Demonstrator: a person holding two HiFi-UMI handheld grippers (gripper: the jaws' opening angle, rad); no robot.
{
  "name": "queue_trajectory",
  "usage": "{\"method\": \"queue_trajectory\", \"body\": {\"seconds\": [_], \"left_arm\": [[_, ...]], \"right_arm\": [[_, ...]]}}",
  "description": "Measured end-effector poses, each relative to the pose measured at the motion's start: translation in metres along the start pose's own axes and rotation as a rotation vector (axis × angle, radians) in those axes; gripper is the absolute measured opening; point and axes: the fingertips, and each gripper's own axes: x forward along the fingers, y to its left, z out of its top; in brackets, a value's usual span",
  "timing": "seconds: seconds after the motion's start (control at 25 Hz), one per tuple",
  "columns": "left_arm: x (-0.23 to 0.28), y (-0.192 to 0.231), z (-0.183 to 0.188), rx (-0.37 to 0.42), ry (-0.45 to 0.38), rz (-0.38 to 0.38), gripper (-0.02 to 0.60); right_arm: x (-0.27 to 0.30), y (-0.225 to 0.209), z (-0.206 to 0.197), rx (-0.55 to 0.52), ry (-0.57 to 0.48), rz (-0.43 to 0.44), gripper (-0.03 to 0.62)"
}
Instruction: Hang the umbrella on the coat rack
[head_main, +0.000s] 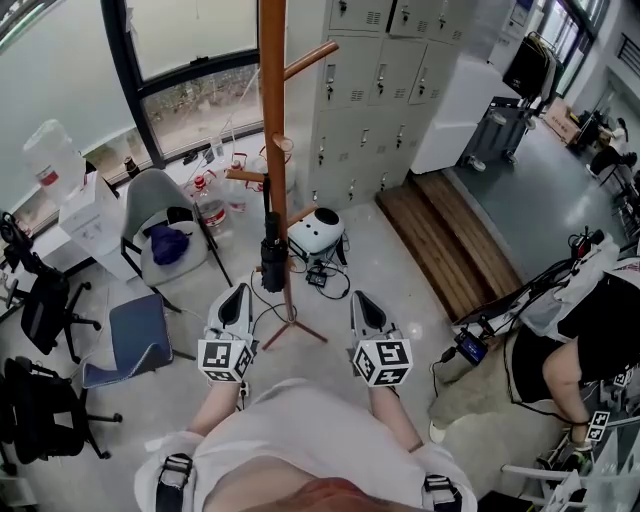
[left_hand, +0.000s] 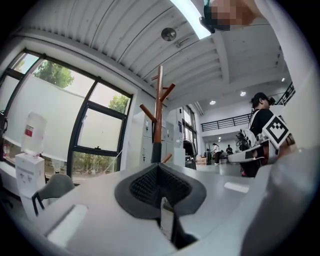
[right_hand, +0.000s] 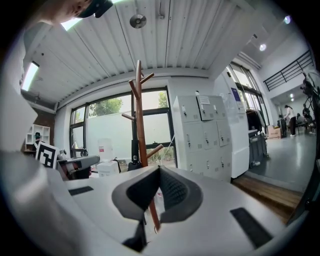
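A folded black umbrella (head_main: 271, 250) hangs upright against the wooden coat rack (head_main: 272, 100), just below a side peg. My left gripper (head_main: 238, 291) is level and a little short of the umbrella; its jaws are shut with nothing between them. In the left gripper view the pads (left_hand: 150, 182) meet, with the rack (left_hand: 158, 110) and the dark umbrella (left_hand: 156, 150) straight ahead. My right gripper (head_main: 361, 298) is to the right of the rack's base, shut and empty. The right gripper view has the rack (right_hand: 140, 120) and the umbrella (right_hand: 134, 150) ahead on the left.
A grey chair (head_main: 160, 215) and a blue chair (head_main: 135, 330) stand on the left near the window. A white device (head_main: 316, 233) with cables lies behind the rack's feet. Grey lockers (head_main: 390, 80) line the back. A seated person (head_main: 590, 340) is at right.
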Motion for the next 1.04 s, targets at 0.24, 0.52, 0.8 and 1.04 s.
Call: {"method": "queue_trajectory", "body": {"seconds": [0.24, 0.52, 0.8, 1.04], "left_arm": [[-0.002, -0.001, -0.001, 0.003, 0.007, -0.012, 0.011], [0.005, -0.007, 0.001, -0.013, 0.0, -0.026, 0.011], [0.008, -0.007, -0.004, -0.005, 0.01, -0.023, 0.011], [0.009, -0.008, -0.011, -0.008, 0.021, -0.027, 0.011]], "right_arm": [[0.0, -0.001, -0.003, 0.018, 0.002, 0.004, 0.008], [0.004, -0.005, 0.0, 0.026, -0.003, -0.002, 0.008], [0.004, -0.007, -0.001, 0.032, -0.001, -0.003, 0.008], [0.005, -0.008, -0.001, 0.049, -0.018, 0.005, 0.008]]}}
